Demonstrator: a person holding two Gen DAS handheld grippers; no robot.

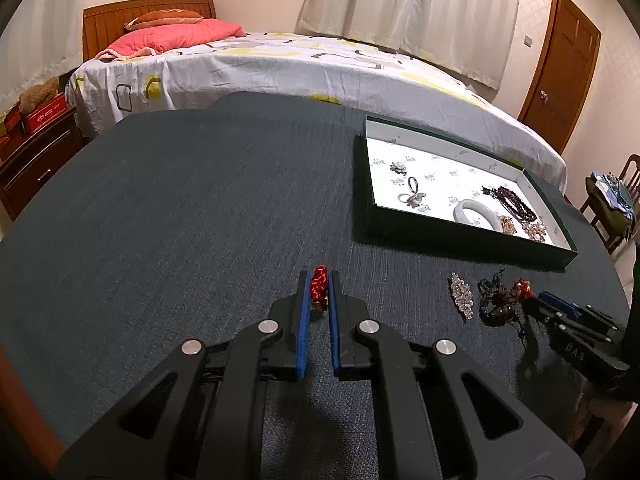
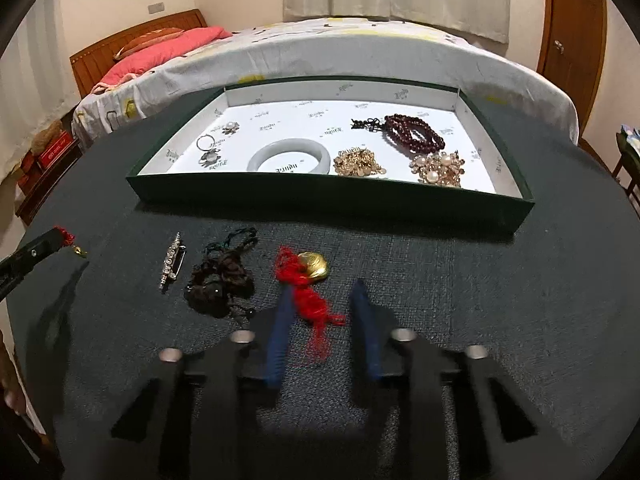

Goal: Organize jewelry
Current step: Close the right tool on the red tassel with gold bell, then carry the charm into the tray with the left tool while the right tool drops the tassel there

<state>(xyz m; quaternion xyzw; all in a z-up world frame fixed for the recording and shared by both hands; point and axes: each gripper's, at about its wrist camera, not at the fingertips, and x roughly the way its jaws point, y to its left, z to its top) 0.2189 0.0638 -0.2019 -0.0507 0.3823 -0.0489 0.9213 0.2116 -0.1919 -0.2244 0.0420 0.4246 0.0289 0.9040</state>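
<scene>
My left gripper [image 1: 319, 280] is shut on a red knotted cord charm [image 1: 319, 283] with a small gold end, held over the dark table; it also shows in the right wrist view [image 2: 66, 236]. My right gripper [image 2: 322, 292] is open around a red tassel cord [image 2: 308, 300] tied to a gold ingot charm [image 2: 314, 266] lying on the table. A silver crystal brooch [image 2: 172, 262] and a dark beaded bracelet [image 2: 220, 280] lie to its left. The green tray [image 2: 332, 196] holds a jade bangle [image 2: 289, 156], a red bead bracelet [image 2: 414, 132], gold brooches and rings.
The round table has a dark cloth [image 1: 180, 200]. A bed [image 1: 300, 64] stands just behind it, a nightstand [image 1: 36, 152] at the left, a wooden door [image 1: 560, 64] and a chair [image 1: 616, 200] at the right.
</scene>
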